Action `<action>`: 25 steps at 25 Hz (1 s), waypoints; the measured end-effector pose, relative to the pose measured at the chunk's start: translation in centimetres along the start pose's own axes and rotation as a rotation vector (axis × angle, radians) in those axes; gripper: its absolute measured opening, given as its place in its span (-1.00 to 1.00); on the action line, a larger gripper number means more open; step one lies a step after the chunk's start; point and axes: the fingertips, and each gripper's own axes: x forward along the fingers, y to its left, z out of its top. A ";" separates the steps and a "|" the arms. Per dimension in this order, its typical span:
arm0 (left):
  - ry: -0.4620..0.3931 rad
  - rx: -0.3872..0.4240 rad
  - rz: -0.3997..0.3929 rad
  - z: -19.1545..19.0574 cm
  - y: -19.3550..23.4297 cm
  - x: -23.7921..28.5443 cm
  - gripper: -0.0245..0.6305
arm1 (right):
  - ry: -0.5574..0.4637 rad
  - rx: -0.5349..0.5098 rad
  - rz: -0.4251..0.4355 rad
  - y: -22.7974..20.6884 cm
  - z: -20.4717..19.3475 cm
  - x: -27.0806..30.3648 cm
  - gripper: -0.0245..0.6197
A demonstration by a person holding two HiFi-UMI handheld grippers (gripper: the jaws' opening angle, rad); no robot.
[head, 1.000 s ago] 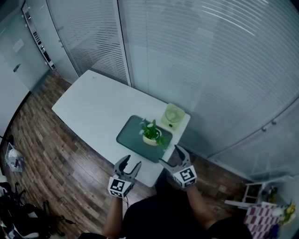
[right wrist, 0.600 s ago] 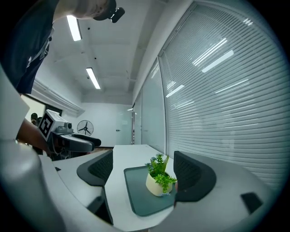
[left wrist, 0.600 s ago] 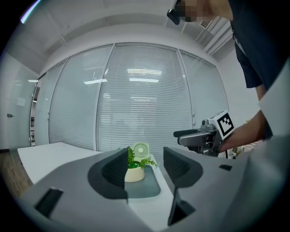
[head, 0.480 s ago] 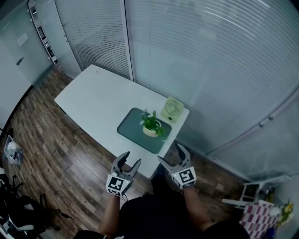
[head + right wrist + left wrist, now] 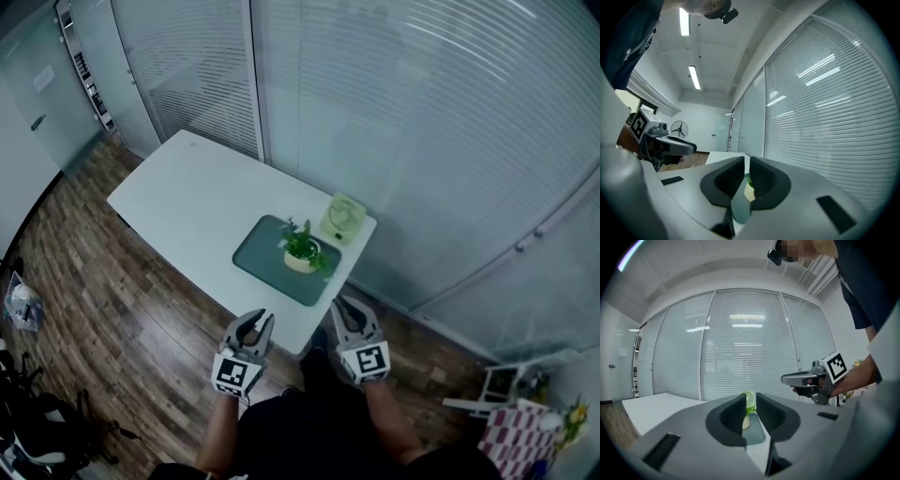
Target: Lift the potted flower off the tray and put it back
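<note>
The potted flower (image 5: pixel 302 253), green leaves in a pale pot, stands upright on the dark green tray (image 5: pixel 267 272) near the front right corner of the white table (image 5: pixel 187 206). Both grippers hover in front of the table's edge, short of the tray and pointing at the plant. My left gripper (image 5: pixel 257 324) and right gripper (image 5: pixel 345 309) have just been closing; each now shows only a narrow gap with nothing in it. Far off through the gap, the flower (image 5: pixel 750 409) shows in the left gripper view and, as a sliver (image 5: pixel 749 180), in the right gripper view.
A small pale green desk fan (image 5: pixel 343 218) stands on the table just behind the tray, close to the glass wall with blinds (image 5: pixel 422 141). Wooden floor (image 5: pixel 122 319) lies to the left. A standing fan (image 5: pixel 678 127) is far off in the room.
Both grippers' jaws have closed from wide open to a narrow gap, with nothing taken. Both hands have risen slightly. The flower and tray have not moved.
</note>
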 end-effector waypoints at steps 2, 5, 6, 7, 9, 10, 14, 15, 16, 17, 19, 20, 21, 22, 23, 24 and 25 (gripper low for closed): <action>-0.020 0.002 0.006 0.5 0.0 0.0 -0.84 | -0.003 0.016 -0.014 -0.5 0.1 -0.3 -0.90; -0.037 0.010 -0.009 0.8 -0.7 -0.4 -0.90 | 0.002 0.023 -0.031 -0.7 0.3 -1.0 -0.91; -0.036 0.013 -0.011 0.9 -0.9 -0.6 -0.90 | -0.012 0.040 -0.024 -0.6 0.6 -1.2 -0.91; -0.037 0.014 -0.010 1.0 -0.9 -0.7 -0.90 | -0.031 0.057 -0.008 -0.3 1.1 -1.3 -0.91; -0.044 0.010 -0.010 1.3 -0.8 -0.8 -0.90 | -0.063 0.064 0.022 0.2 1.9 -1.6 -0.91; -0.052 0.008 -0.013 1.5 -0.9 -0.7 -0.90 | -0.076 0.048 0.032 0.3 2.3 -1.8 -0.91; -0.064 0.002 -0.021 1.6 -1.0 -1.1 -0.90 | -0.108 -0.011 0.046 1.0 3.5 -2.6 -0.91; -0.063 -0.003 -0.019 1.5 -1.1 -1.2 -0.90 | -0.106 -0.013 0.045 1.0 3.5 -2.8 -0.91; -0.062 -0.010 -0.018 1.5 -1.2 -1.4 -0.90 | -0.107 -0.012 0.046 1.0 3.6 -3.0 -0.91; -0.062 -0.015 -0.019 1.5 -1.4 -1.4 -0.90 | -0.111 -0.009 0.045 0.9 3.7 -3.2 -0.92; -0.064 -0.024 -0.021 1.4 -1.6 -1.5 -0.90 | -0.108 -0.015 0.038 0.9 3.8 -3.5 -0.91; -0.066 -0.027 -0.022 1.4 -1.7 -1.5 -0.90 | -0.094 -0.028 0.035 1.0 3.7 -3.6 -0.91; -0.069 -0.031 -0.024 1.4 -1.8 -1.5 -0.90 | -0.081 -0.043 0.035 1.1 3.5 -3.8 -0.92; -0.072 -0.035 -0.026 1.5 -2.0 -1.6 -0.90 | -0.078 -0.054 0.040 1.3 3.4 -3.9 -0.92; -0.074 -0.039 -0.028 1.5 -2.1 -1.6 -0.90 | -0.081 -0.056 0.045 1.4 3.4 -4.0 -0.91; -0.076 -0.043 -0.027 1.5 -2.1 -1.7 -0.90 | -0.086 -0.055 0.048 1.6 3.5 -4.2 -0.92; -0.078 -0.046 -0.026 1.5 -2.2 -1.8 -0.90 | -0.087 -0.053 0.049 1.7 3.6 -4.4 -0.91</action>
